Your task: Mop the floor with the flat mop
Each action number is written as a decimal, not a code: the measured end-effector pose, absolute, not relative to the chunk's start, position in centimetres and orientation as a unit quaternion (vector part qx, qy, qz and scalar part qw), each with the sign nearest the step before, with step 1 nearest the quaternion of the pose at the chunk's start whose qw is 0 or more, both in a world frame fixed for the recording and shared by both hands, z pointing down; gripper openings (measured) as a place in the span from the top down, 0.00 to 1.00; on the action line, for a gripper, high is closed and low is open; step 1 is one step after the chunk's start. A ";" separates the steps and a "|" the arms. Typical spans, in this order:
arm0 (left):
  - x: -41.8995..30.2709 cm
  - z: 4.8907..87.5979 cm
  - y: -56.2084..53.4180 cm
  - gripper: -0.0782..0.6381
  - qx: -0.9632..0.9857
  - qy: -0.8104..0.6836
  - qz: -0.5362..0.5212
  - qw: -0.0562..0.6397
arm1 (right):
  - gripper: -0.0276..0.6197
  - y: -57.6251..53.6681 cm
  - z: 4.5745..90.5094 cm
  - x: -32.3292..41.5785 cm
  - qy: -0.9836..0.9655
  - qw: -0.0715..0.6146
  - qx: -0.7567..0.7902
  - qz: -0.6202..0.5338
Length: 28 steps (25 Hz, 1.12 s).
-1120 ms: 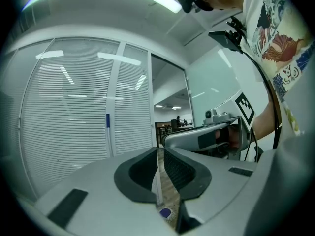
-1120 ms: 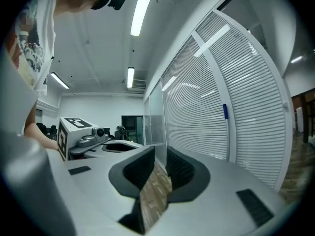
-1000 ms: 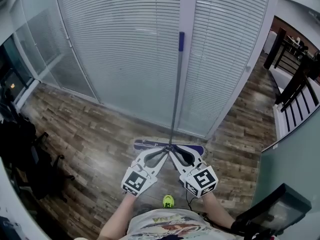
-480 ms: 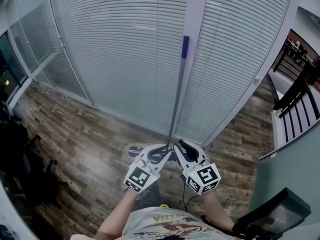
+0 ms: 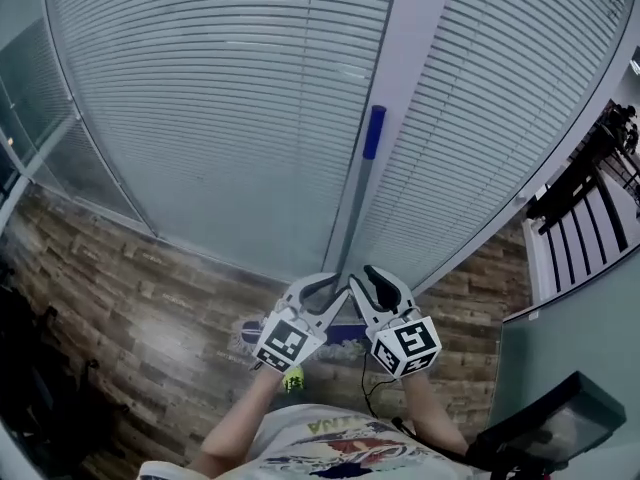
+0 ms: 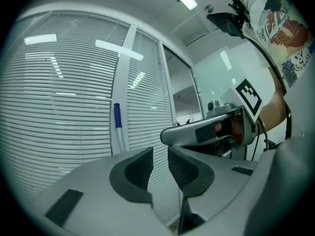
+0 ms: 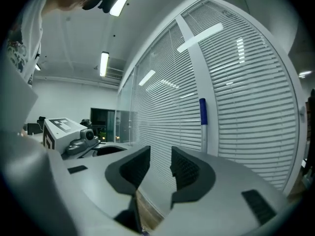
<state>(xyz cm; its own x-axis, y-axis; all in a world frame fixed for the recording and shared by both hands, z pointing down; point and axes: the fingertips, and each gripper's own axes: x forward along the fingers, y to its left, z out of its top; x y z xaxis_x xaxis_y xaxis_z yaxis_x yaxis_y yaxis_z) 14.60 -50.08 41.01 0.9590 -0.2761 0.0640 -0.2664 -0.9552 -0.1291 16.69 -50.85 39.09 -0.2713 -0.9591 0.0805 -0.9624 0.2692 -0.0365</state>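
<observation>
Two empty tools: left gripper [image 6: 160,163], right gripper [image 7: 160,168], jaws parting. Beyond them, flat mop [image 5: 360,183] propped against blinds [image 5: 200,118].

My left tongs [image 5: 335,281] and right tongs [image 5: 367,274] are pale grey moulded plastic with black ribbed pads [image 6: 183,168]. Both pairs are opening, with nothing between them. Each carries a white cube [image 5: 283,342] printed with black square markers. A thin black cable [image 5: 371,398] trails below the right one. I wear a white short-sleeved T-shirt [image 5: 335,450] with a colourful print, and a neon-yellow shoe [image 5: 292,379].
</observation>
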 end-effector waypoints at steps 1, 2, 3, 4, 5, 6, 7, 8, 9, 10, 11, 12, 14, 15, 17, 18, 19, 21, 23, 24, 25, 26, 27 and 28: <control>14.8 41.1 -51.6 0.79 -0.988 0.133 -0.040 0.061 | 0.78 -52.3 39.2 16.9 -0.792 0.022 0.609 0.040; 15.1 41.3 -53.1 0.79 -0.989 0.129 -0.039 0.062 | 0.76 -53.8 39.3 17.2 -0.787 0.024 0.615 0.040; 15.5 41.4 -54.8 0.79 -0.989 0.124 -0.040 0.063 | 0.75 -55.4 39.4 17.6 -0.783 0.026 0.620 0.040; 16.0 41.6 -56.3 0.79 -0.990 0.120 -0.041 0.064 | 0.74 -56.9 39.5 18.1 -0.780 0.029 0.624 0.040; 16.6 41.7 -57.7 0.78 -0.990 0.117 -0.042 0.064 | 0.73 -58.2 39.5 18.6 -0.776 0.032 0.628 0.040; 17.2 41.8 -58.8 0.76 -0.990 0.115 -0.043 0.063 | 0.72 -59.2 39.6 19.1 -0.773 0.034 0.633 0.041; 17.7 41.8 -59.7 0.74 -0.991 0.115 -0.043 0.062 | 0.71 -60.0 39.6 19.7 -0.769 0.036 0.637 0.041; 18.3 41.9 -60.5 0.73 -0.990 0.116 -0.042 0.062 | 0.71 -60.7 39.5 20.4 -0.765 0.036 0.642 0.041; 18.9 42.0 -61.3 0.73 -0.990 0.117 -0.043 0.062 | 0.70 -61.4 39.4 21.2 -0.762 0.035 0.646 0.041; 19.7 42.2 -62.1 0.73 -0.990 0.117 -0.045 0.063 | 0.70 -62.2 39.3 22.1 -0.759 0.034 0.649 0.040; 20.6 42.4 -62.9 0.73 -0.990 0.116 -0.047 0.065 | 0.70 -62.9 39.2 22.9 -0.756 0.033 0.652 0.038; 21.5 42.5 -63.7 0.73 -0.990 0.116 -0.049 0.069 | 0.70 -63.7 38.9 23.8 -0.755 0.033 0.654 0.035; 23.4 42.5 -65.4 0.72 -0.989 0.117 -0.052 0.079 | 0.70 -65.3 38.3 25.4 -0.754 0.033 0.655 0.029; 24.3 42.5 -66.2 0.73 -0.988 0.119 -0.054 0.083 | 0.70 -66.2 38.0 26.1 -0.755 0.034 0.655 0.027; 25.8 42.6 -68.1 0.72 -0.987 0.123 -0.060 0.083 | 0.69 -68.1 37.6 27.3 -0.756 0.037 0.653 0.027; 26.5 42.7 -68.9 0.72 -0.987 0.126 -0.063 0.080 | 0.69 -69.0 37.4 27.8 -0.757 0.039 0.651 0.028; 27.2 42.8 -69.7 0.72 -0.986 0.129 -0.065 0.079 | 0.69 -69.9 37.3 28.2 -0.759 0.042 0.649 0.028; 28.5 42.8 -71.3 0.70 -0.985 0.137 -0.066 0.079 | 0.69 -71.9 37.3 29.2 -0.762 0.051 0.645 0.028; 30.1 43.0 -73.0 0.70 -0.984 0.144 -0.069 0.081 | 0.69 -73.9 37.3 30.3 -0.764 0.061 0.642 0.026; 30.8 43.1 -73.7 0.70 -0.983 0.147 -0.071 0.080 | 0.68 -74.8 37.3 30.6 -0.766 0.064 0.640 0.027; 31.3 43.2 -74.2 0.69 -0.983 0.148 -0.074 0.080 | 0.68 -75.5 37.1 30.8 -0.769 0.064 0.635 0.026; 31.7 43.3 -74.4 0.69 -0.983 0.146 -0.077 0.078 | 0.68 -76.0 36.8 30.7 -0.773 0.061 0.630 0.025; 32.0 43.4 -74.5 0.70 -0.984 0.142 -0.079 0.075 | 0.68 -76.4 36.4 30.5 -0.778 0.059 0.625 0.021; 32.2 43.4 -74.5 0.70 -0.985 0.137 -0.078 0.069 | 0.68 -76.7 36.0 30.4 -0.782 0.057 0.621 0.017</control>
